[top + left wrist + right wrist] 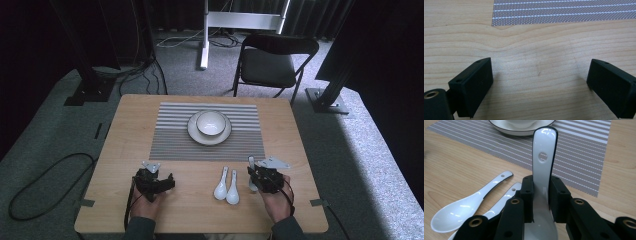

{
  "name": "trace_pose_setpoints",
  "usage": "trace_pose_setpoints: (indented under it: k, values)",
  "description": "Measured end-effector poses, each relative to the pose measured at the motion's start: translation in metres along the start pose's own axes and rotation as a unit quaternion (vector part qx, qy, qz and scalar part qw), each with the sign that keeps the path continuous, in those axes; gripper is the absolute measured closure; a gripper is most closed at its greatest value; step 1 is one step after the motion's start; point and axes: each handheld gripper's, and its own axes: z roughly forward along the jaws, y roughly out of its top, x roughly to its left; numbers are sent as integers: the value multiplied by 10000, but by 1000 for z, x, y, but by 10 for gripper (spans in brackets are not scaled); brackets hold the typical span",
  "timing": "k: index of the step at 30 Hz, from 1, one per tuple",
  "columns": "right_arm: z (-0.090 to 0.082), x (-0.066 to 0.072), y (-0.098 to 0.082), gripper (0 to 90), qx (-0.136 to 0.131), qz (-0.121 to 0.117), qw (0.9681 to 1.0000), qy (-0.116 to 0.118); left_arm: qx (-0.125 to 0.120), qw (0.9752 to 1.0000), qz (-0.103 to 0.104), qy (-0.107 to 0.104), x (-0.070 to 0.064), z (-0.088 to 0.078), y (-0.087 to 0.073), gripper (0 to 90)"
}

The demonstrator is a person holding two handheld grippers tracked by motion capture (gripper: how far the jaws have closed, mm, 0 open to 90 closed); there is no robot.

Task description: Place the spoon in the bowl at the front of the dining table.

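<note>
White spoon (543, 167) clamped in right gripper (541, 197); two more spoons (226, 186) beside it; left gripper (539, 82) open over bare table (529, 52).

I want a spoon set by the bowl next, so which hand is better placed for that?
Right. The right claw is already shut on a white spoon, handle toward the plate. The left claw is open over bare table.

The spoon (543, 160) looks like glossy white ceramic with a dark rim, as does the bowl (210, 122). The table (529, 50) is smooth pale wood; the placemat (579, 152) is woven, matt and striped.
</note>
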Motion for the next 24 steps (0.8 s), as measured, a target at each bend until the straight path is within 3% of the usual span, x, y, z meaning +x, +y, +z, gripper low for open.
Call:
trace_pose_setpoints:
  k: [24]
  values:
    - [2, -5, 14, 753, -101, -66, 9999, -30, 8, 10000, -4, 6, 0, 0, 0, 70]
